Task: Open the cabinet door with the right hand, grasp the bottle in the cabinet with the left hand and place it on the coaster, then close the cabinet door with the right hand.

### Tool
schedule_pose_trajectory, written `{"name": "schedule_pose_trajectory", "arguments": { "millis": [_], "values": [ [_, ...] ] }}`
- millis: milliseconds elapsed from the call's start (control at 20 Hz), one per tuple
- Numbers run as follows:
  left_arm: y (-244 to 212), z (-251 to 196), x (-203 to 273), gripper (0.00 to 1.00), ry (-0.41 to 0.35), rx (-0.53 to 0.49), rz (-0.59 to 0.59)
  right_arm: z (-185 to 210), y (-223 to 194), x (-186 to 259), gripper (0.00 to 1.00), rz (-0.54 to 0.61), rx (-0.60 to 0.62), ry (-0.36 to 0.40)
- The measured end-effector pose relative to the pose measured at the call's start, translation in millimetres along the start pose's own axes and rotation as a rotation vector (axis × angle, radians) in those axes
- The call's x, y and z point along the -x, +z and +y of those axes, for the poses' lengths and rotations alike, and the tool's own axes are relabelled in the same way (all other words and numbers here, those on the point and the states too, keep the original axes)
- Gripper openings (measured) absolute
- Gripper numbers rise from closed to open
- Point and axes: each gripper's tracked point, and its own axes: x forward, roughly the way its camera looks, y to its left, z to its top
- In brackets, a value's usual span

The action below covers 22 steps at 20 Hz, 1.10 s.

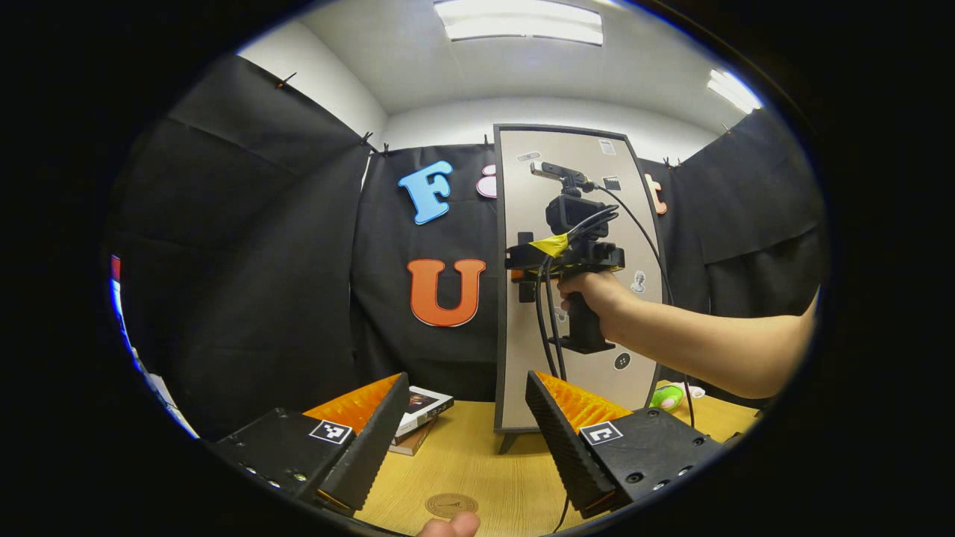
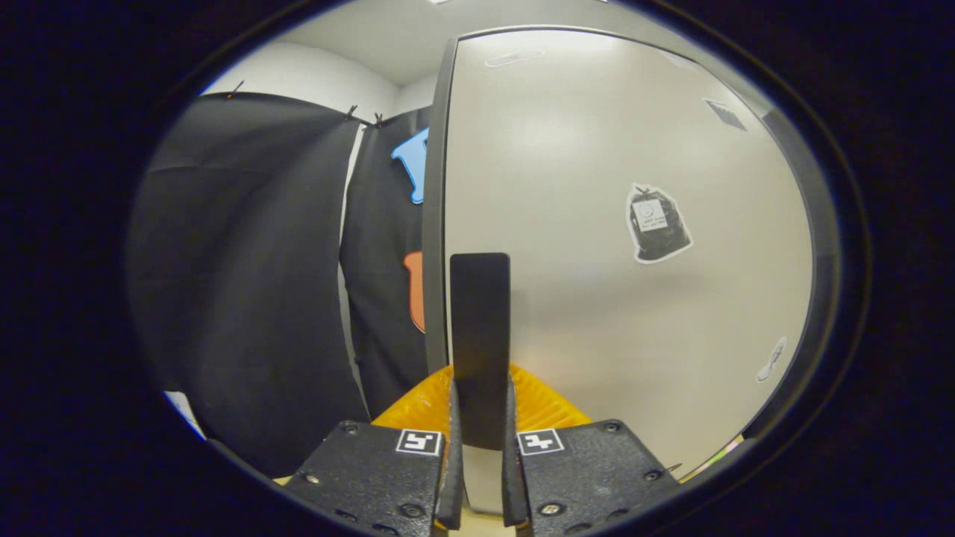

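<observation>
A: How far along is this?

B: Early, I'd judge. In the right gripper view the right tongs (image 2: pixel 481 418) sit at the bottom centre, clamped on the dark upright handle (image 2: pixel 480 328) of the cabinet door (image 2: pixel 597 224). The door looks shut or only just starting to swing; I can't tell which.

A: And the other hand?

B: In the left gripper view the left tongs (image 1: pixel 466 425) are spread wide apart at the bottom of the frame, holding nothing, above the wooden tabletop (image 1: pixel 477 462). The round coaster (image 1: pixel 451 505) lies at the bottom centre, bare.

A: So what is left?

B: Nearly everything: pull the door open, take out the bottle, set it on the coaster, close up.

A: How does the cabinet look?

B: Tall and narrow at frame centre, its pale panel in a dark frame, a few small stickers on it. A hand (image 1: pixel 593 292) grips the right device against its front.
</observation>
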Motion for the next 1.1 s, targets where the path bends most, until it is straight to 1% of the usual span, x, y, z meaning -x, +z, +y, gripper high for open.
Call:
{"name": "schedule_pose_trajectory", "arguments": {
  "millis": [100,400,600,850,1100],
  "values": [
    [0,1,1,0.95,0.001,-0.001,-0.003,1,-1,1,0.2,0.009,-0.01,0.003],
    [-3,6,-2,0.95,0.004,0.005,-0.006,5,0,16,0.2,0.006,-0.017,0.037],
    [3,2,6,0.95,0.007,0.016,-0.013,7,1,43,0.21,-0.029,0.006,0.075],
    [5,-4,7,0.95,-0.014,0.014,-0.011,9,2,76,0.21,-0.019,-0.02,0.143],
    [5,-9,9,0.95,-0.018,0.009,-0.016,0,0,115,0.21,-0.025,-0.004,0.166]
  ]
}}
